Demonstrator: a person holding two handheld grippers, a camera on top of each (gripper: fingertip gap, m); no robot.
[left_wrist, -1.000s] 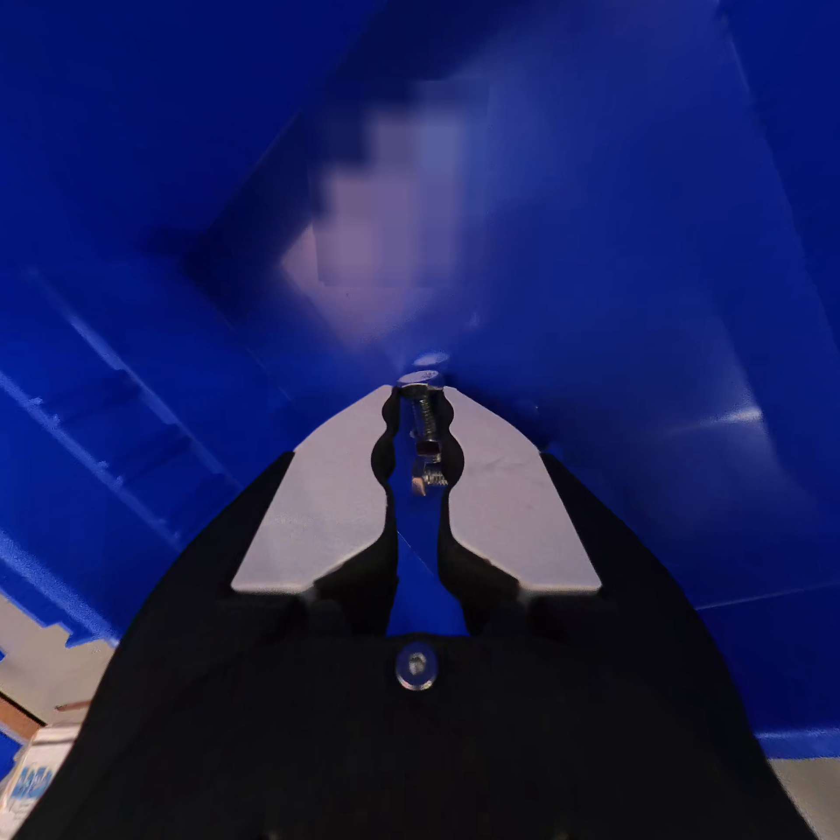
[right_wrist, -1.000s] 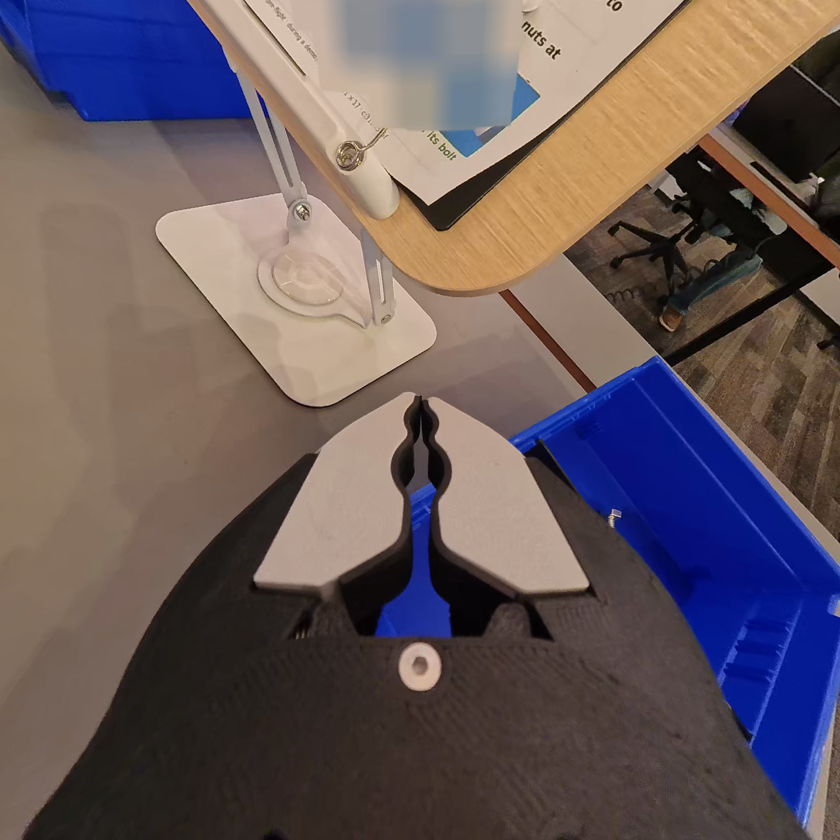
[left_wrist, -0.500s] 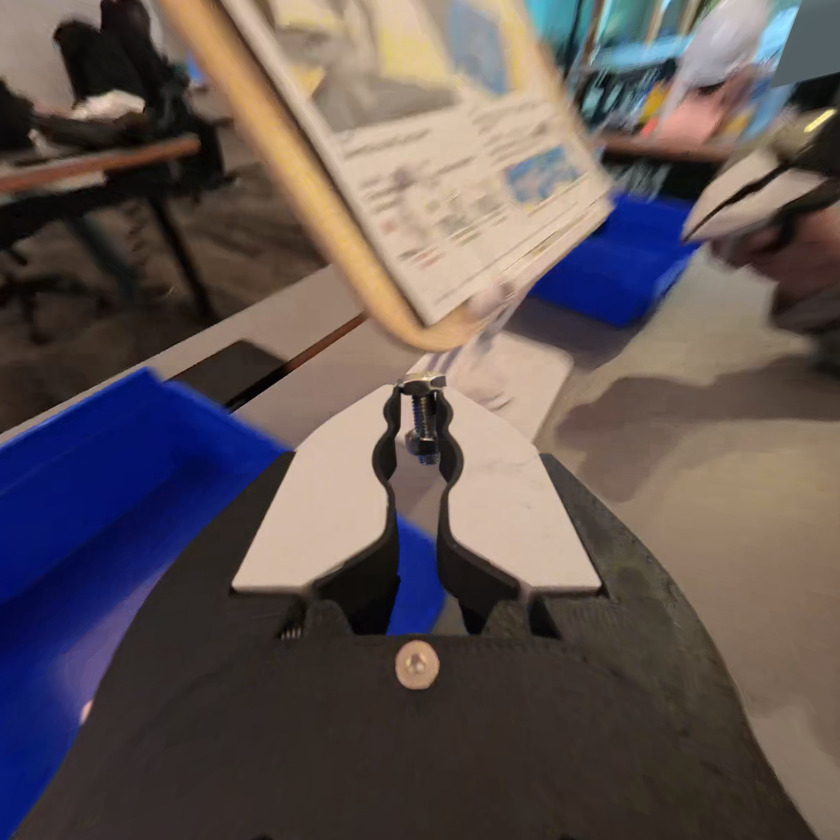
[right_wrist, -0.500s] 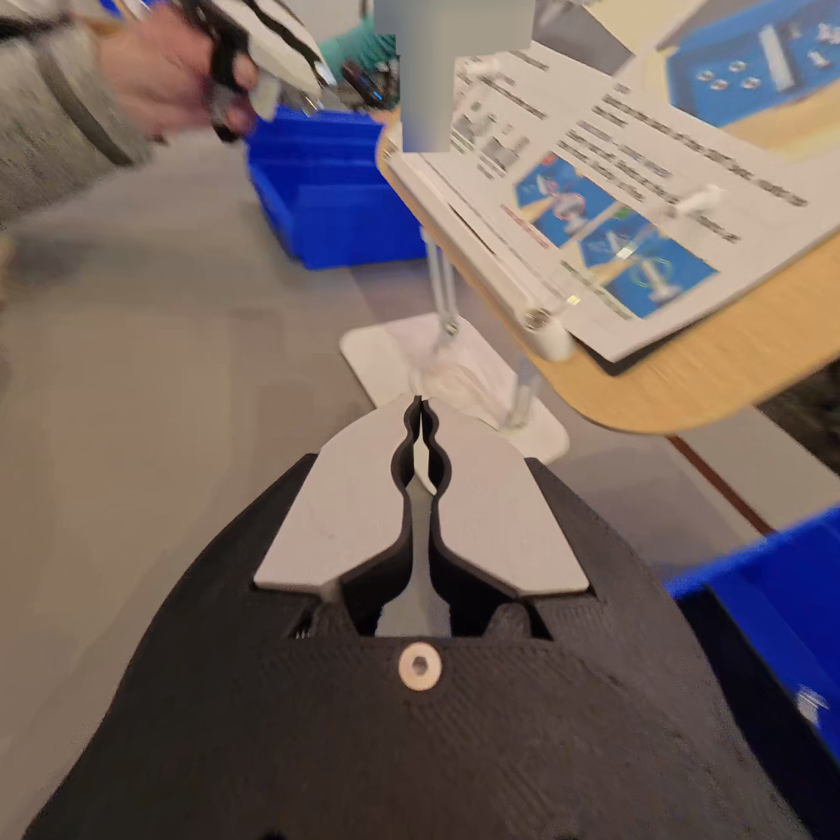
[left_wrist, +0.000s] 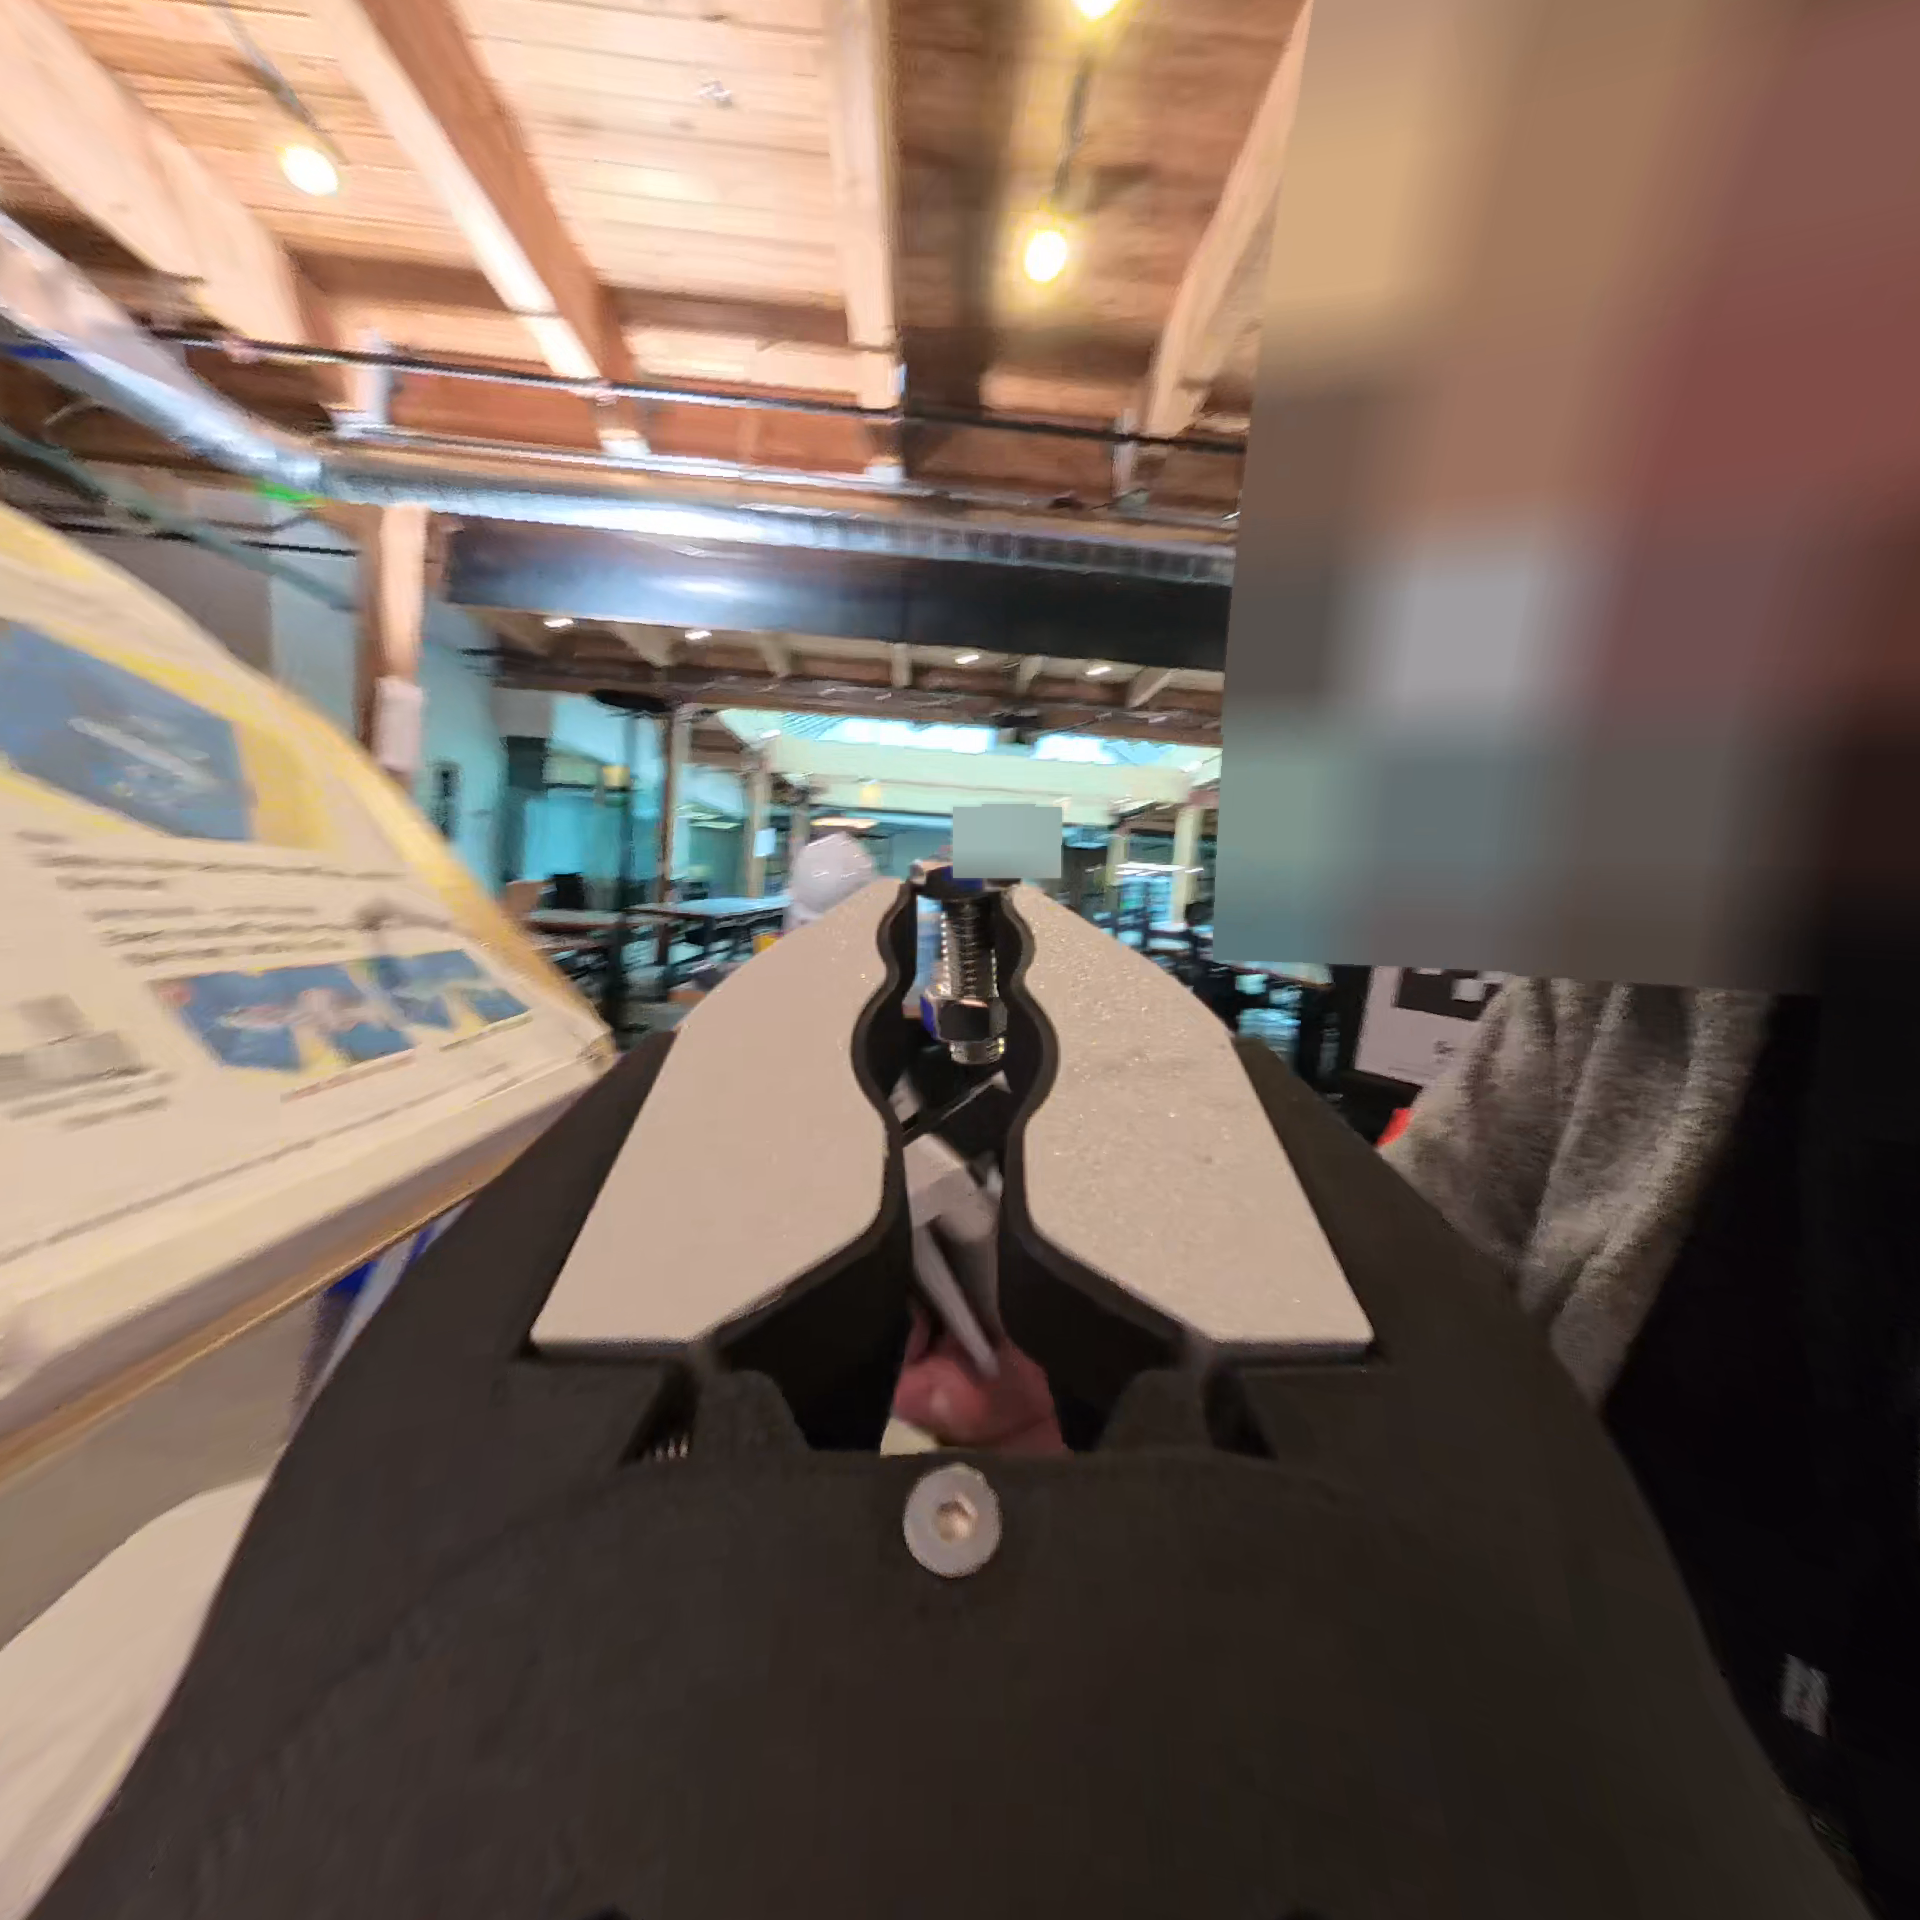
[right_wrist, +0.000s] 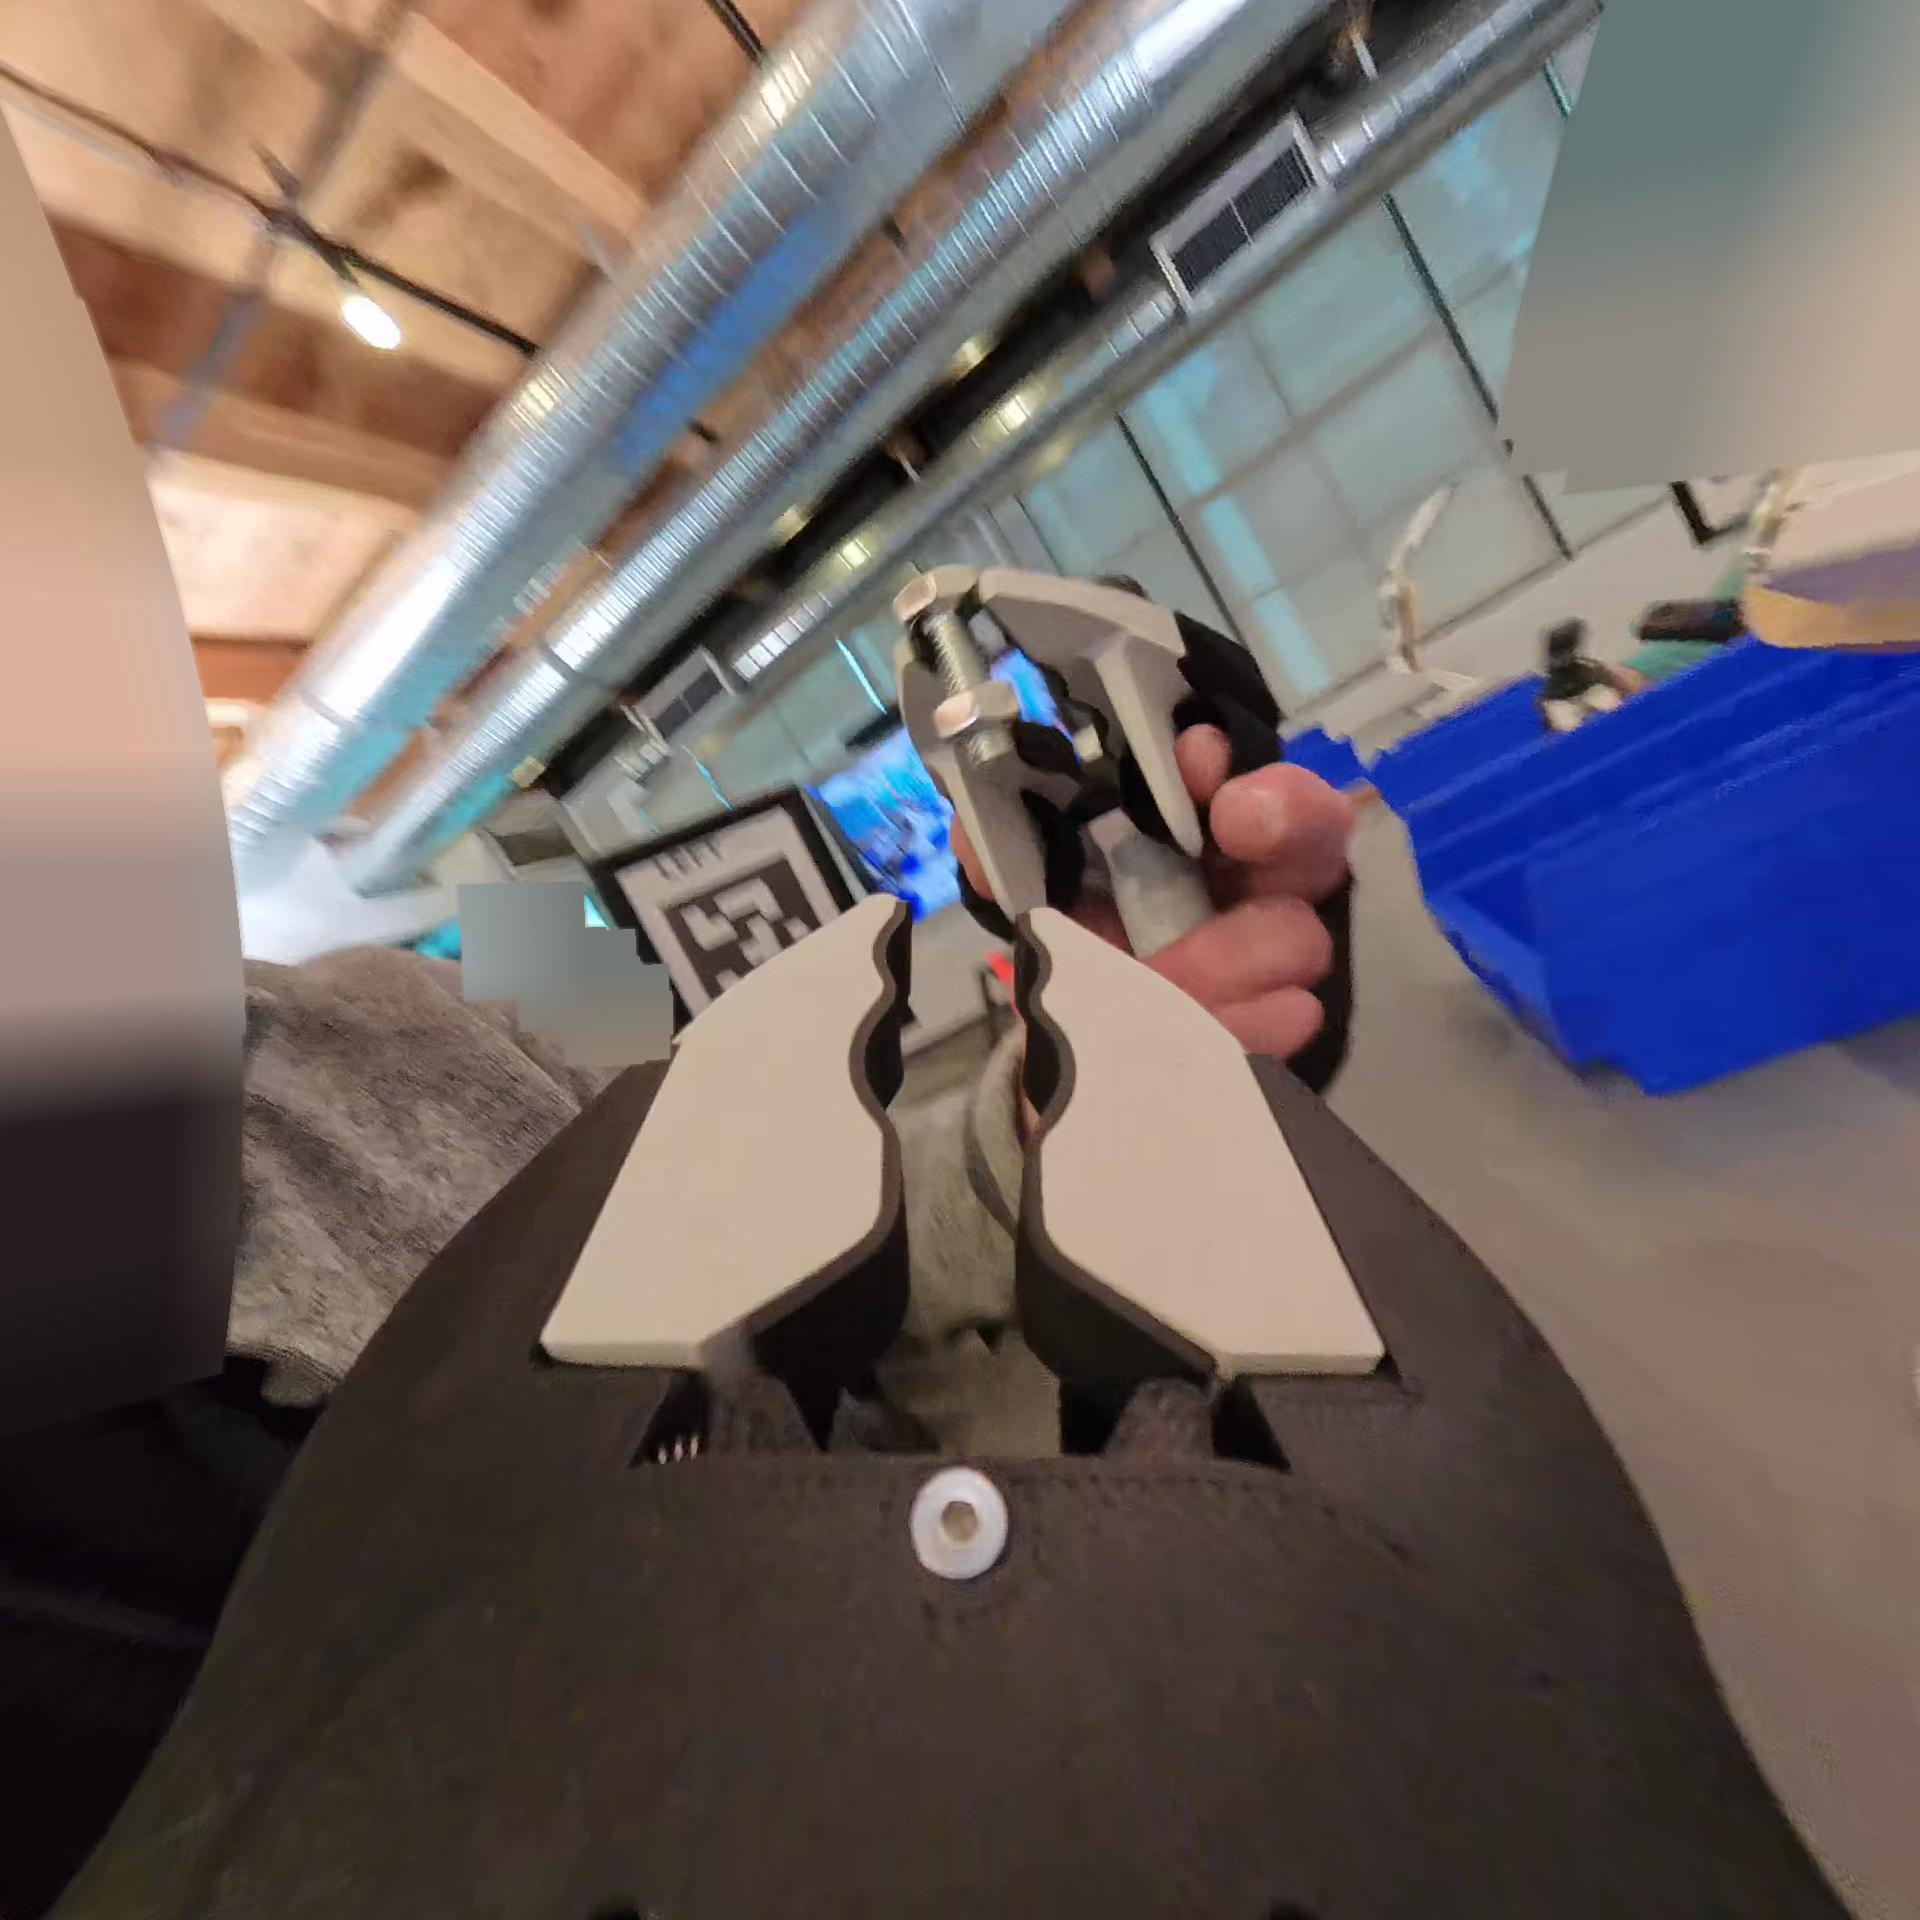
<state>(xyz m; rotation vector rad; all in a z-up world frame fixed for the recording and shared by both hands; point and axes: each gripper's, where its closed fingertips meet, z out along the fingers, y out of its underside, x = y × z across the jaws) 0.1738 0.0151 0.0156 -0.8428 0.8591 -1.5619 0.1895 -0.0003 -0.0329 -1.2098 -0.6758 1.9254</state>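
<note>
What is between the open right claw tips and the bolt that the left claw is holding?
Nothing: in the right wrist view, only air separates the right claw from the bolt in the left claw.

We see our two grippers, left and right, each with pale grey, wavy-edged fingers on a black textured body with one silver screw. Our sleeve is grey knit.

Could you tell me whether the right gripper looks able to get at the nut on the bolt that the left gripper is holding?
Probably yes. The right gripper is open with nothing in it, and the nut sits exposed on the bolt, below the left gripper fingertips clamping its head. Nothing visible lies between them.
</note>
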